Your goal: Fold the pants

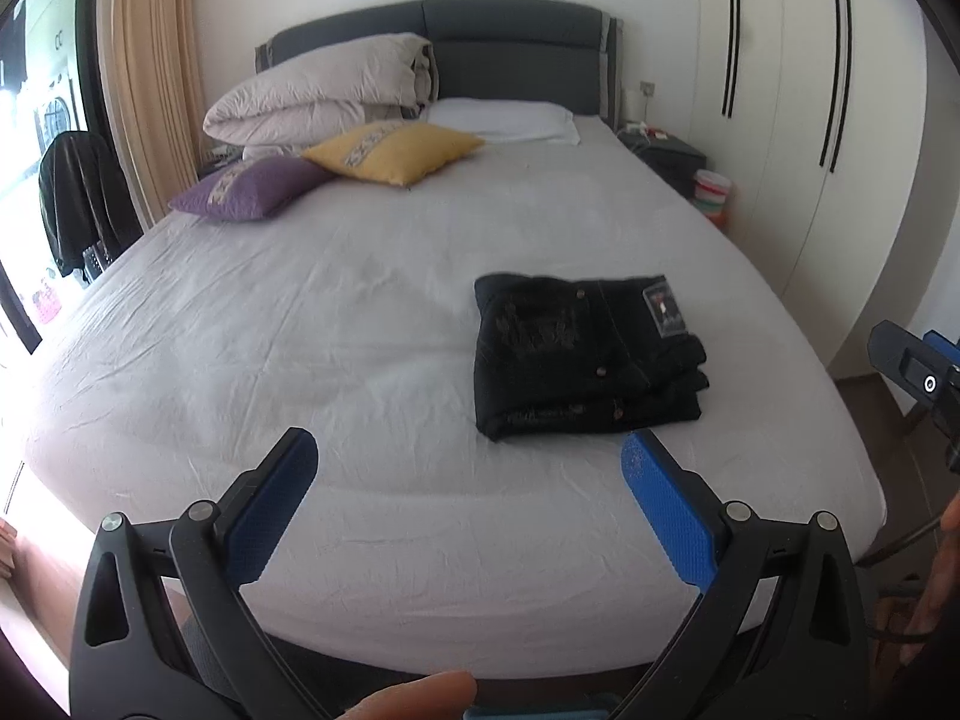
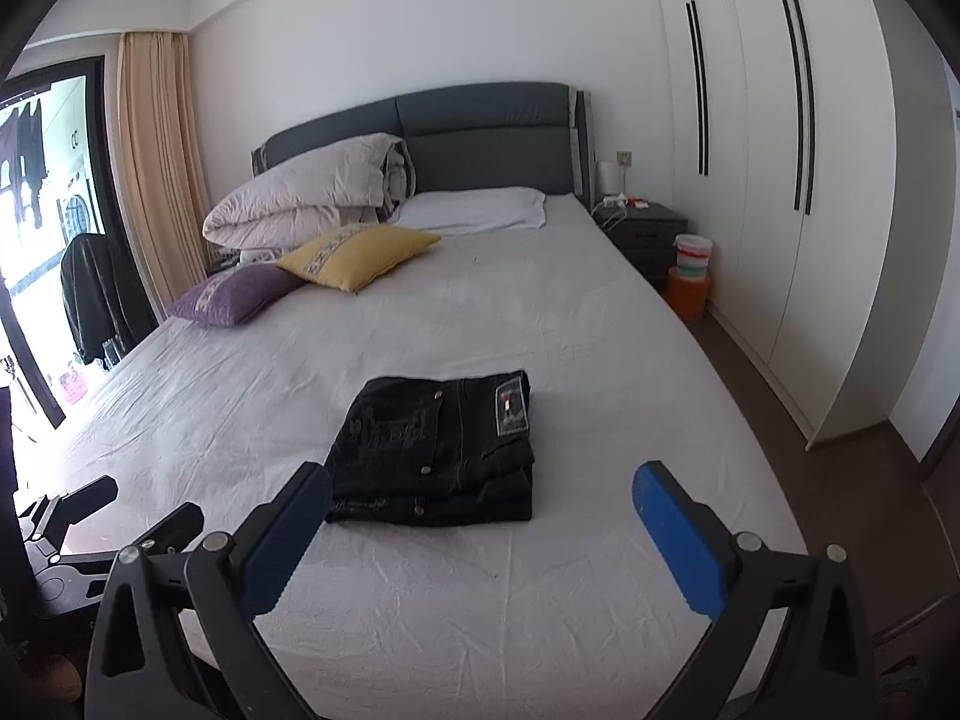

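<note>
The black denim pants [image 2: 438, 456] lie folded in a neat rectangle on the pale grey bed sheet [image 2: 480, 600], near the foot of the bed. The left gripper [image 1: 468, 480] has its blue-padded fingers wide apart above the sheet, holding nothing. The right gripper [image 2: 480, 516] is the same, spread apart just before the pants, not touching them

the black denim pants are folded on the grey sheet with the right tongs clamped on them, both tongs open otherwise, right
Not quite. The black denim pants do lie folded on the grey sheet, but the right tongs are not clamped on them: the right wrist view shows them open, short of the pants. The left tongs are open too.
</note>
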`<action>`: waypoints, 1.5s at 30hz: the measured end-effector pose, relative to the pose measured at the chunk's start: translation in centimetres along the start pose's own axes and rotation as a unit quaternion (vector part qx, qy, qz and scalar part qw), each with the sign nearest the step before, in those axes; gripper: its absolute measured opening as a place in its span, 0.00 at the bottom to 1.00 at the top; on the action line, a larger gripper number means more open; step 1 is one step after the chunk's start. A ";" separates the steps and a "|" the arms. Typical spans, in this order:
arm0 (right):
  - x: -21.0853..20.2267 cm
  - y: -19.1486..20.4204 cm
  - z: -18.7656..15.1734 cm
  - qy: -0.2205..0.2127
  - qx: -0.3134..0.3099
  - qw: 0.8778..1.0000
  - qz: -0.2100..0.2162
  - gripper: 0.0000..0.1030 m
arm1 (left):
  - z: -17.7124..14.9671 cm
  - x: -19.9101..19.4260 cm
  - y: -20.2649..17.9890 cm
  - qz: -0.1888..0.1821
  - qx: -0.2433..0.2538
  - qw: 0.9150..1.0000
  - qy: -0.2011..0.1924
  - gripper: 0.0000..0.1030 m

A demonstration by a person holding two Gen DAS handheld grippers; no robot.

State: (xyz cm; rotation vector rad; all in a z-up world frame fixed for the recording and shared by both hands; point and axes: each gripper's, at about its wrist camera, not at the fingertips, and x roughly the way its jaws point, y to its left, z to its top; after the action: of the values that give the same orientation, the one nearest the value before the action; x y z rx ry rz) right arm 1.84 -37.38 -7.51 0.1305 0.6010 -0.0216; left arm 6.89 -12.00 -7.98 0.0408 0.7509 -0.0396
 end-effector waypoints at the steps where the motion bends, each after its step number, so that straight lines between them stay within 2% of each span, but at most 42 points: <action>1: 0.3 0.1 -0.2 0.004 -0.001 1.000 0.000 1.00 | -0.1 0.3 0.1 -0.001 -0.001 1.000 0.004 1.00; 26: 0.6 0.9 -1.3 0.025 -0.016 1.000 -0.001 1.00 | -0.9 1.9 0.7 -0.005 -0.011 1.000 0.028 1.00; 45: 1.5 1.2 -2.2 0.057 -0.014 0.998 -0.016 1.00 | -1.1 2.8 1.1 -0.017 -0.029 0.999 0.041 1.00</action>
State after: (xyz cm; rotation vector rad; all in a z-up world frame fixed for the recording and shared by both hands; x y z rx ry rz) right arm 1.92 -35.87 -9.96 0.0949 0.7166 -0.0364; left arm 8.26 -10.95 -10.63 -0.0255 0.8352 -0.0495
